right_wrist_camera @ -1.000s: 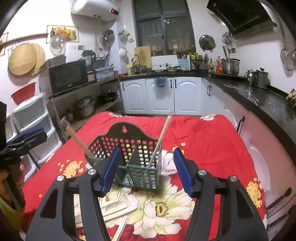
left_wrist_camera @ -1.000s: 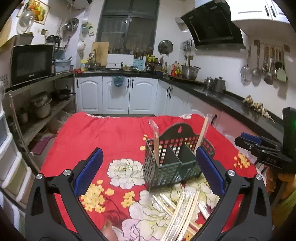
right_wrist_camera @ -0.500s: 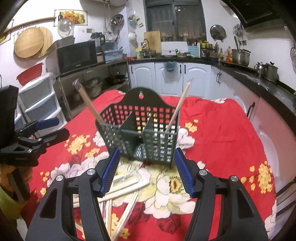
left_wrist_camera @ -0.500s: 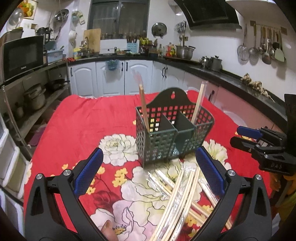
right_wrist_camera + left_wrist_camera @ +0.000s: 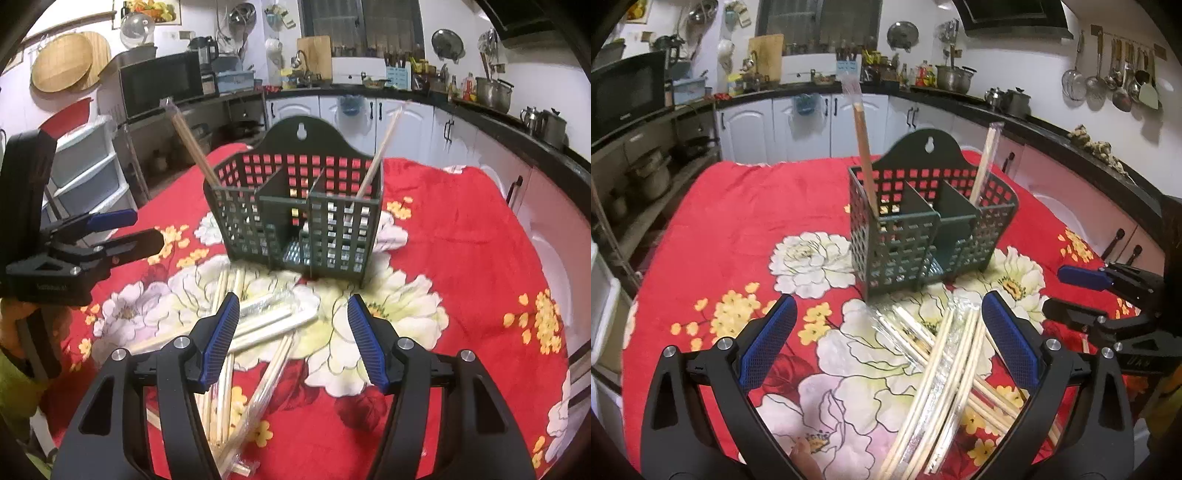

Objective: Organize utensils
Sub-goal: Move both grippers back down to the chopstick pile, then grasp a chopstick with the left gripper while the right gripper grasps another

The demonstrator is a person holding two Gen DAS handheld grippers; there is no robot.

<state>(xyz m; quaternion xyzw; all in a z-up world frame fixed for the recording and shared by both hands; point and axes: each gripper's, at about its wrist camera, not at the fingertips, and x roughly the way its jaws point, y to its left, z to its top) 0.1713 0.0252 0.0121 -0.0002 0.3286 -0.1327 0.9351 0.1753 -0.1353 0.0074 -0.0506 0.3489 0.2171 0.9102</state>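
Reaching for loose chopsticks (image 5: 945,354) heaped just before the caddy (image 5: 923,229) | left gripper (image 5: 886,343) and right gripper (image 5: 291,332) both agape, empty — no pick yet; two sticks stand in caddy's outer cells | next: lower onto one bundle, pinch, lift clear — wrappers may slip

A kitchen surrounds a table draped in a red cloth printed with white and yellow flowers (image 5: 746,206). Beyond its far edge run white panelled cabinet doors (image 5: 805,129) under a black stone countertop (image 5: 1082,151) that bends along the right-hand wall. A dark barred window (image 5: 820,22) sits above the counter, beside a wooden cutting board (image 5: 764,55). A black range hood (image 5: 1012,14) hangs at upper right, with metal ladles and strainers (image 5: 1108,81) on a wall rail. A black microwave oven (image 5: 159,83) stands on open shelving at left, near white plastic drawers (image 5: 88,173).
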